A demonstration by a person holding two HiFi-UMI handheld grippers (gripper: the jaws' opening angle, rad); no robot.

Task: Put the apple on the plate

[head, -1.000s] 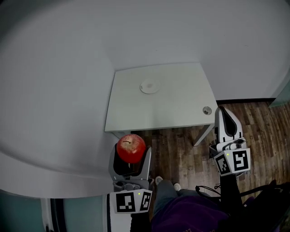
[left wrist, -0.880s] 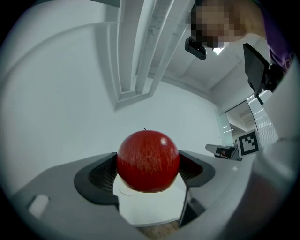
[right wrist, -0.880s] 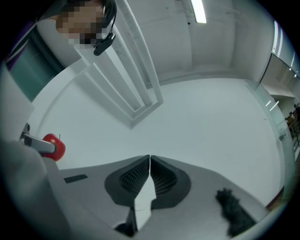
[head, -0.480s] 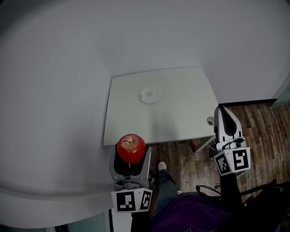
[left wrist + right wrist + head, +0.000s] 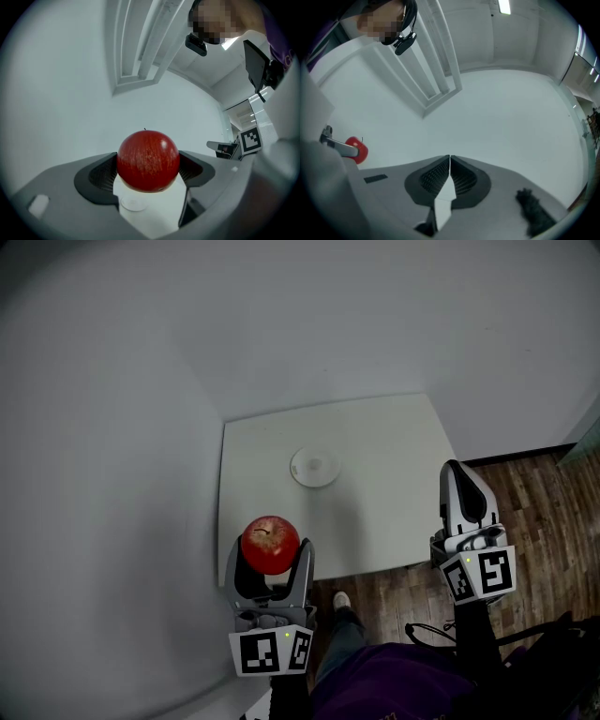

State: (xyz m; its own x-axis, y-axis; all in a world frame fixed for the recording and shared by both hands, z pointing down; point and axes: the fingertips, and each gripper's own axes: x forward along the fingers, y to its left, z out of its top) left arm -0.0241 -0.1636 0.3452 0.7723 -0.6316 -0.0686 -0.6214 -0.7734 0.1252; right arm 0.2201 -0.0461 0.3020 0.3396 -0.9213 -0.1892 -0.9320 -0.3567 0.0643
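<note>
Table closer now (apple above it)

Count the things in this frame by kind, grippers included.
apple: 1, red, clamped in the left gripper
plate: 1, white and bare
table: 1, white
grippers: 2, the left gripper and the right gripper, which is shut on nothing
Total: 5

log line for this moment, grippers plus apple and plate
left gripper: shut on red apple | right gripper: shut, empty | small round white plate: bare, on white table | placement: not yet done
</note>
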